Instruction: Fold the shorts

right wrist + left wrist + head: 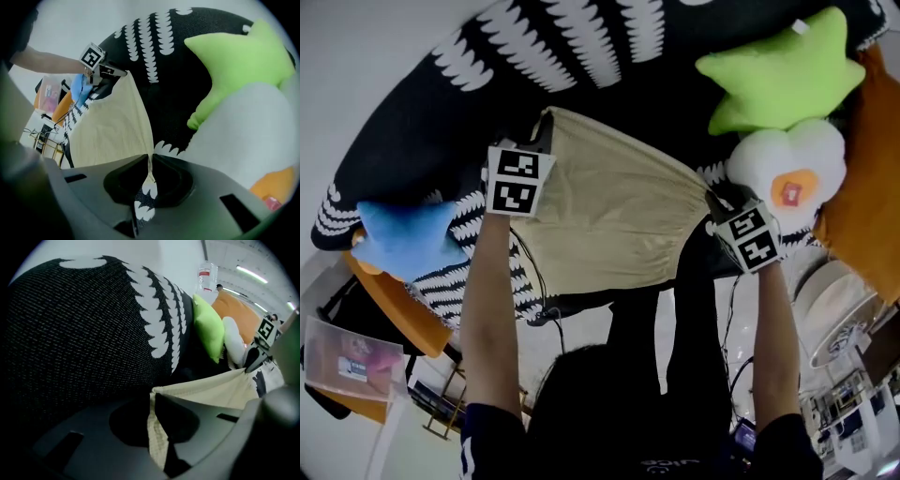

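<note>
**Ana:** What is sitting closest to your cameras?

**Me:** My own claws. The left claw [157, 432] is clenching a corner of the shorts [600, 216], with the pale cloth bunching up between its jaws. The right claw [146, 187] is pinching the opposite corner, and a thin fold is running down through its closed jaws.

**Ana:** So where are the shorts hanging?

**Me:** They are stretching between both claws, raised off the black-and-white cover [487, 84]. The far edge is pulling fairly taut and the rest is draping back towards me.

**Ana:** Why are you holding them like that?

**Me:** I am judging that gripping two corners and spreading them is letting the cloth fall flat, so it can be laid down smooth before a fold.

**Ana:** Is anything crowding you?

**Me:** The green star pillow [787, 75] and the white pillow [787, 164] are lying just beside my right claw. The blue star pillow [403, 239] is sitting off to my left. I am keeping the shorts over the bare middle of the cover.

**Ana:** Any doubts?

**Me:** A patterned scrap is showing under the right pinch. I cannot tell whether it is caught or only seen through the gap.
</note>
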{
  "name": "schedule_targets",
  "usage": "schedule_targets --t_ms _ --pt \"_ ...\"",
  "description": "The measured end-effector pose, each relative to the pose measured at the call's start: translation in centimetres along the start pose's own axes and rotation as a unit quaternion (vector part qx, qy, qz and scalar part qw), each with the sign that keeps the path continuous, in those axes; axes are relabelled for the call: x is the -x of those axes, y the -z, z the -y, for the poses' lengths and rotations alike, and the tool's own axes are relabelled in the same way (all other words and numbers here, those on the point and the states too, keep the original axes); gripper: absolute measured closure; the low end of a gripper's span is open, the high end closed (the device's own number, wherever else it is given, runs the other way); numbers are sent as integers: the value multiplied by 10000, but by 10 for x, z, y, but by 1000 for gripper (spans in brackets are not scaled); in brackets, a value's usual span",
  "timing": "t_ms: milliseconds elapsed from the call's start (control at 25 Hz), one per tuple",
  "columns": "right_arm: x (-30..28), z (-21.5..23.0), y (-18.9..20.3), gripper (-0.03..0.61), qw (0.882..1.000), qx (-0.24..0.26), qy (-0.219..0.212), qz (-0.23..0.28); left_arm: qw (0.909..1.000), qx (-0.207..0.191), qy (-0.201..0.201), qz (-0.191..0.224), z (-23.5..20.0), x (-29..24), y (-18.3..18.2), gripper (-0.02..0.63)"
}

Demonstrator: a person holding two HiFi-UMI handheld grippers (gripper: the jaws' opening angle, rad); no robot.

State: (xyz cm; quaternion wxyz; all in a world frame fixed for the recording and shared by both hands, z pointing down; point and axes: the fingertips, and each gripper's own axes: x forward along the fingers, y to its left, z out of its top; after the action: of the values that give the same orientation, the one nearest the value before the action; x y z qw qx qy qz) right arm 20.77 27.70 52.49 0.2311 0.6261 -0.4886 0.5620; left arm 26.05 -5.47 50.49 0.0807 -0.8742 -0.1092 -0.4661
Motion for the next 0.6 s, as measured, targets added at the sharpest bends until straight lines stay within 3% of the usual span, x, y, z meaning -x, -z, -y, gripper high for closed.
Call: schedule_targets --t_ms 160,400,600 --pt "14 -11 -3 537 9989 430 93 157 9997 148 -92 199 -1 25 2 575" --pt "42 -42 -8 537 9910 1214 344 447 9977 63 -429 524 1 87 4 575" --pt "54 -78 3 537 9803 1920 397 248 9960 307 -761 340 14 137 42 575"
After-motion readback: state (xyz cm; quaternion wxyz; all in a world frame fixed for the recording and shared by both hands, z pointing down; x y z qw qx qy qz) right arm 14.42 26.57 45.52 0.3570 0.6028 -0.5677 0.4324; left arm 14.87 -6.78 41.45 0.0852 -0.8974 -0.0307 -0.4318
